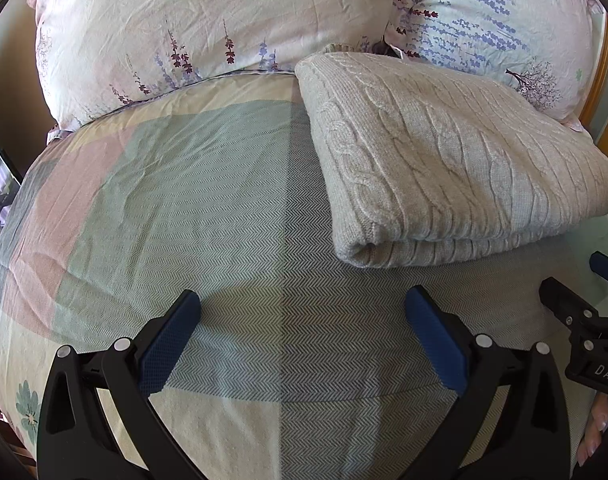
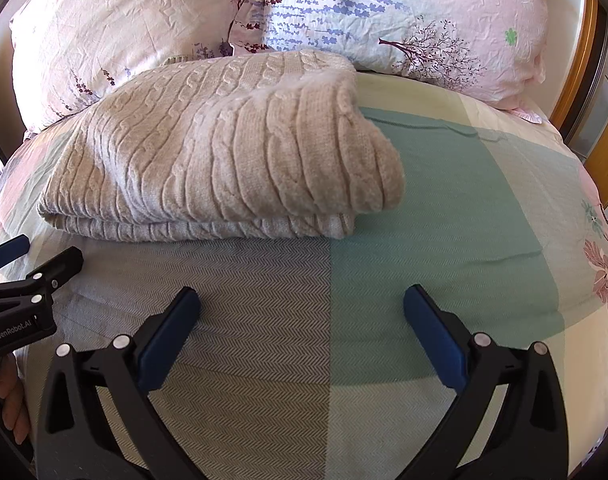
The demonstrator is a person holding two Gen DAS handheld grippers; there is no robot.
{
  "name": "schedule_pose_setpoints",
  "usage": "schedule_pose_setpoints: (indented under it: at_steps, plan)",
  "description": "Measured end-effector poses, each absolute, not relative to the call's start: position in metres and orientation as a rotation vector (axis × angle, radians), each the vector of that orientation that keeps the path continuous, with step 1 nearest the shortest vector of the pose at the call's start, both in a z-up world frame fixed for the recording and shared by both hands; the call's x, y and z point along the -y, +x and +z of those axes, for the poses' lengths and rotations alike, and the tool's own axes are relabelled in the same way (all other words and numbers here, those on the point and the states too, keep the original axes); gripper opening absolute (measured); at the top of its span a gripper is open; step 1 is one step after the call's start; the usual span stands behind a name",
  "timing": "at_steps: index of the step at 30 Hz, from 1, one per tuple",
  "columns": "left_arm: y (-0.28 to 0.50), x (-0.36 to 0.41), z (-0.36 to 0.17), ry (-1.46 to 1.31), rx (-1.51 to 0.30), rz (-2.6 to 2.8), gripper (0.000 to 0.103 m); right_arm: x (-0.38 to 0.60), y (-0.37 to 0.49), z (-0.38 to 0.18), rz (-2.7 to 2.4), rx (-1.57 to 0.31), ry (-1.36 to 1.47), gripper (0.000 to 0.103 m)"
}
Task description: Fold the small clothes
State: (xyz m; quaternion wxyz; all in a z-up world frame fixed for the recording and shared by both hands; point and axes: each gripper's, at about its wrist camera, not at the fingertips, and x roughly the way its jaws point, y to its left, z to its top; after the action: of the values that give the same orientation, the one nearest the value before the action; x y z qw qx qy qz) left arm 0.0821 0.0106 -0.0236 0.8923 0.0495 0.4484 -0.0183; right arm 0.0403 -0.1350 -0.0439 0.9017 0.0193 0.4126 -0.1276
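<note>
A beige cable-knit sweater [image 1: 443, 168] lies folded in a thick rectangle on the bed, ahead and to the right in the left wrist view. In the right wrist view the sweater [image 2: 224, 152] lies ahead and to the left. My left gripper [image 1: 302, 308] is open and empty, hovering over the bedcover in front of the sweater's left corner. My right gripper [image 2: 302, 308] is open and empty, in front of the sweater's right corner. Each gripper shows at the edge of the other's view: the right gripper [image 1: 575, 292], the left gripper [image 2: 32, 264].
The bed has a patchwork bedcover [image 1: 208, 200] in green, grey, pink and cream. Two floral pillows [image 1: 208, 28] [image 2: 407, 20] lie behind the sweater. A wooden bed frame [image 2: 579, 68] runs along the right side.
</note>
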Motion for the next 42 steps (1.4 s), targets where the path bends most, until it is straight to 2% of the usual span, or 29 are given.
schedule_pose_setpoints:
  at_steps: [42]
  plan:
    - [0.0834, -0.0093, -0.0254, 0.104, -0.949, -0.046, 0.102, 0.1352, 0.0406, -0.0436, -0.265, -0.853, 0.041, 0.101]
